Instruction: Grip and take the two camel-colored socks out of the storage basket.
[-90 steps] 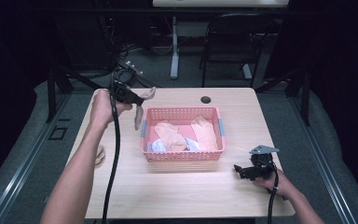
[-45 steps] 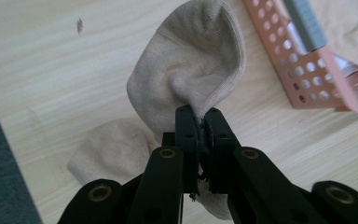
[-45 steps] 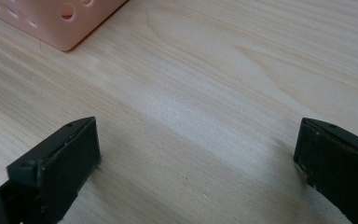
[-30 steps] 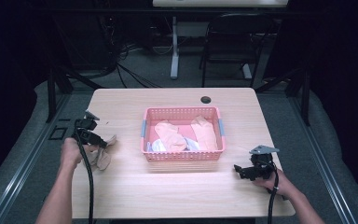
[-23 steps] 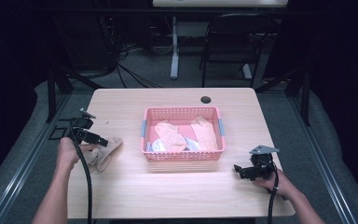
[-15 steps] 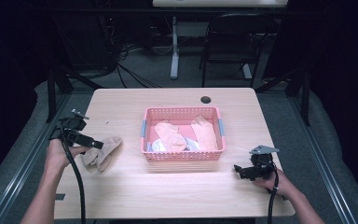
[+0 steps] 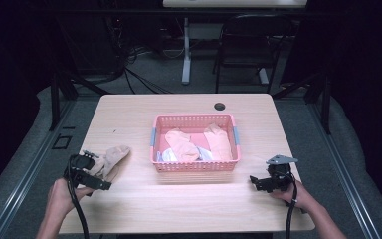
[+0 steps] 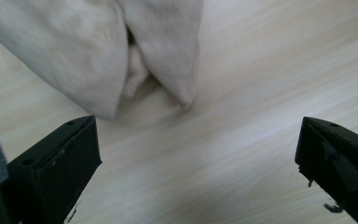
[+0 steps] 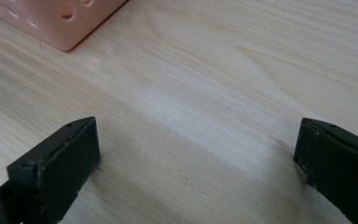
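The beige sock (image 7: 110,158) lies on the bench (image 7: 189,199), left of the pink basket (image 7: 195,167). The left gripper (image 8: 198,154) has just opened its fingers, nothing between them. The right gripper (image 9: 196,163) rests with fingers spread, empty.

Both handheld grippers are black: the left gripper (image 7: 90,174) trails a black cable, and the right gripper (image 7: 266,181) carries a grey three-cornered plate. Their blocky matte jaws show small holes and chipped edges. The person's forearms are bare, without sleeves.
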Demonstrator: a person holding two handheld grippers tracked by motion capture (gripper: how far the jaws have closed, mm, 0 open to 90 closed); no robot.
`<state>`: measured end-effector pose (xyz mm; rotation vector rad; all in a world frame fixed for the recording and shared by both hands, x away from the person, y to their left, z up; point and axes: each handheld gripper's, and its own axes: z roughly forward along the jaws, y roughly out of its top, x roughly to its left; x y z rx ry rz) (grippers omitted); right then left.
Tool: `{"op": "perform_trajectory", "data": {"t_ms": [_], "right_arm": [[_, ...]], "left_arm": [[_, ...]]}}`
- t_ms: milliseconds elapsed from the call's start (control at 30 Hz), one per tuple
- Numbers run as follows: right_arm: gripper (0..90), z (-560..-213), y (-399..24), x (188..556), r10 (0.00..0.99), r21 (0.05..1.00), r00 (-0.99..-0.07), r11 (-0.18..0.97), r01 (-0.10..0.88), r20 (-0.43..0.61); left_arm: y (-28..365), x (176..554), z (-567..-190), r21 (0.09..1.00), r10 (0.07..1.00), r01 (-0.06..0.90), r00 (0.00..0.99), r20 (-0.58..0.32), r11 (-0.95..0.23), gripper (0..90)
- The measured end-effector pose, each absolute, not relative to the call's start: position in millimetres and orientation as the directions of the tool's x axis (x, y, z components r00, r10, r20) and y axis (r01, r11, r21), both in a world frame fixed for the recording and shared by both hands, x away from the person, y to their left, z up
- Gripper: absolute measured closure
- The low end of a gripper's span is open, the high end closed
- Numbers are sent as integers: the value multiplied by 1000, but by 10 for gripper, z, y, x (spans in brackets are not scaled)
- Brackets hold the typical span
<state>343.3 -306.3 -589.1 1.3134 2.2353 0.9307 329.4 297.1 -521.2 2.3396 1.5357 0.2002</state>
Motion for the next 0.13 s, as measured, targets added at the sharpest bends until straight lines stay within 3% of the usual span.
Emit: {"op": "perform_trajectory", "data": {"t_ms": [133], "right_arm": [[0, -5891, -3062, 3434, 872, 709, -490, 341, 618, 8]], "left_arm": [[3003, 3170, -5438, 427, 921, 854, 374, -108, -297, 0]]}}
